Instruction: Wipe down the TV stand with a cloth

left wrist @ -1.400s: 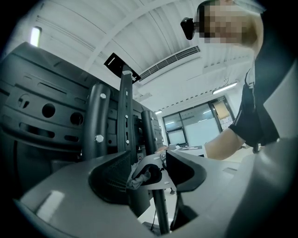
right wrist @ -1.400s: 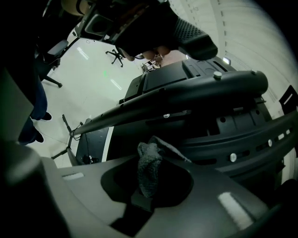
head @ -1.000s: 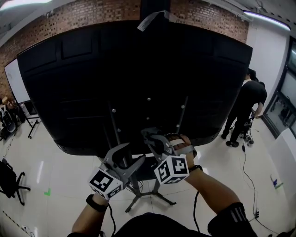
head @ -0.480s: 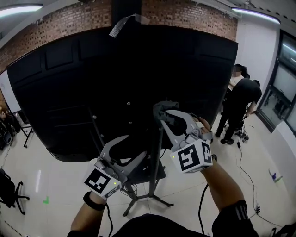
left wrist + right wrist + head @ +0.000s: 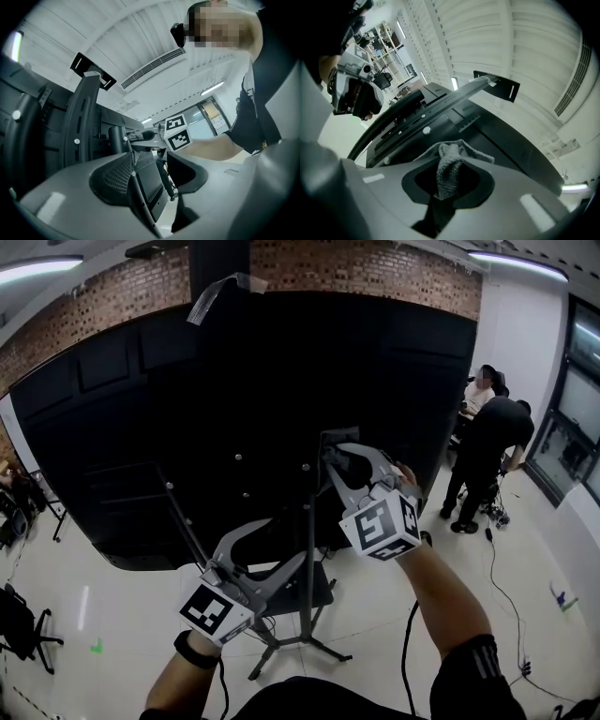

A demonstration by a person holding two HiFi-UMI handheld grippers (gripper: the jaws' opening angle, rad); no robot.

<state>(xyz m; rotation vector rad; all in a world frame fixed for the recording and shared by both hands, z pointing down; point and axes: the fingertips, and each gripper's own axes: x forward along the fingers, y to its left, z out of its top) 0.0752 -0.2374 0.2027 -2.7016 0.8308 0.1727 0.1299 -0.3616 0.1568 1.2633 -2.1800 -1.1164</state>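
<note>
The TV stand has a dark upright post [image 5: 307, 563], a small shelf [image 5: 323, 589] and splayed legs [image 5: 302, 645]; it carries a big black TV seen from the back [image 5: 234, 381]. My right gripper [image 5: 331, 458] is shut on a grey cloth [image 5: 327, 465] and holds it at the top of the post, against the TV's back. The right gripper view shows the cloth [image 5: 449, 176] bunched between the jaws of the right gripper [image 5: 449, 157]. My left gripper [image 5: 281, 542] hangs lower, left of the post, open and holding nothing [image 5: 150, 173].
A person in black [image 5: 492, 451] stands at the right, beside another seated person. A cable [image 5: 502, 587] trails over the white floor. A dark chair [image 5: 19, 615] is at the far left. A strip of tape [image 5: 220, 292] sticks out above the TV.
My right gripper has risen with the cloth from near the shelf up the post to its top. The left gripper has stayed low and open.
</note>
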